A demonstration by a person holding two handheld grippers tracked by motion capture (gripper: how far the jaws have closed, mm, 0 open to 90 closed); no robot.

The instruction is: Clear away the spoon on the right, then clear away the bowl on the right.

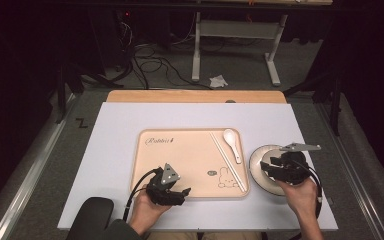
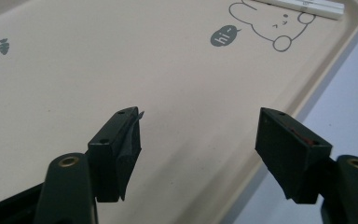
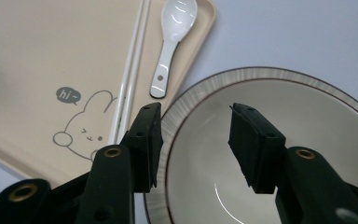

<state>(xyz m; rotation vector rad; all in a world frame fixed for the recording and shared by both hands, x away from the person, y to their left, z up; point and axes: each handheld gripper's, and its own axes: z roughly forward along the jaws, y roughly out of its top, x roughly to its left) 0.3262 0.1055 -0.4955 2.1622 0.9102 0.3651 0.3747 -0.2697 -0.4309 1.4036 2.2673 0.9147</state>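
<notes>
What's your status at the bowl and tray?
Both grippers open: right gripper straddling bowl rim, left gripper over tray. Nothing blocking.

The room is dark, with light falling mainly on the surface (image 1: 130, 120), a pale lavender sheet laid over a wooden top whose bare strip (image 1: 195, 96) shows along the far edge. Beyond that edge lies grey carpeted floor (image 1: 240, 70), crossed by loose black cables (image 1: 150, 65). A white metal frame (image 1: 235, 30) stands there on two feet, with a crumpled white scrap (image 1: 218, 81) between them. Metal rails (image 1: 35, 165) run along both sides.
</notes>
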